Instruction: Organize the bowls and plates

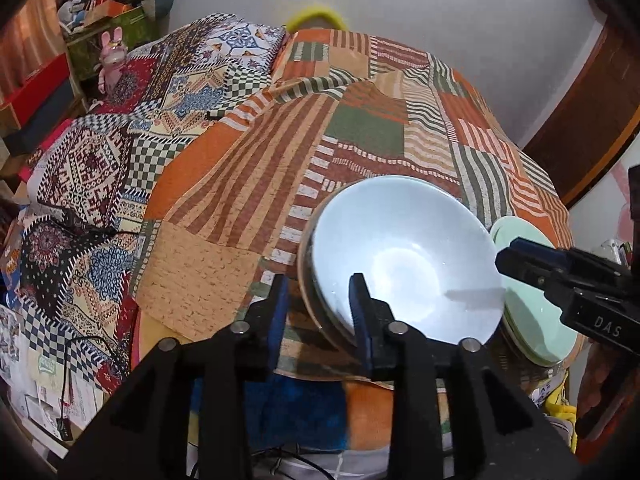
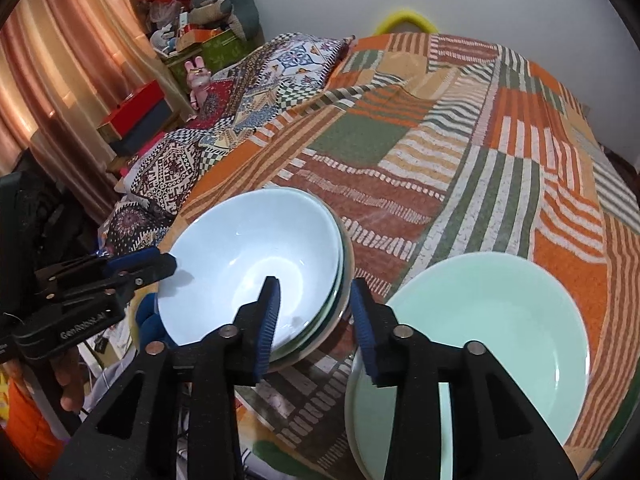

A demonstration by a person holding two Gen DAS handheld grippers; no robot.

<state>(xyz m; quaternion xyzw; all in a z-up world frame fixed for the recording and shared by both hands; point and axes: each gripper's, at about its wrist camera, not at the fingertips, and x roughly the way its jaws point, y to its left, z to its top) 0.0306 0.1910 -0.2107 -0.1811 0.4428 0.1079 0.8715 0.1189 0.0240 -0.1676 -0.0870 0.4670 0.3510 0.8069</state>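
Note:
A stack of pale blue bowls [image 1: 404, 256] sits on the patchwork bedspread [image 1: 248, 184]; it also shows in the right wrist view [image 2: 256, 256]. A stack of mint green plates [image 2: 492, 328] lies to its right, and shows in the left wrist view [image 1: 532, 312]. My left gripper [image 1: 320, 304] is open, its fingers astride the bowls' near-left rim. My right gripper [image 2: 316, 312] is open, its fingers astride the bowls' right rim. Neither is closed on the rim.
A second patterned quilt [image 1: 120, 152] covers the left of the bed. Boxes, a pink rabbit toy [image 1: 112, 60] and clutter stand at the far left by a curtain [image 2: 60, 92]. A yellow object [image 2: 404, 20] lies at the bed's far edge.

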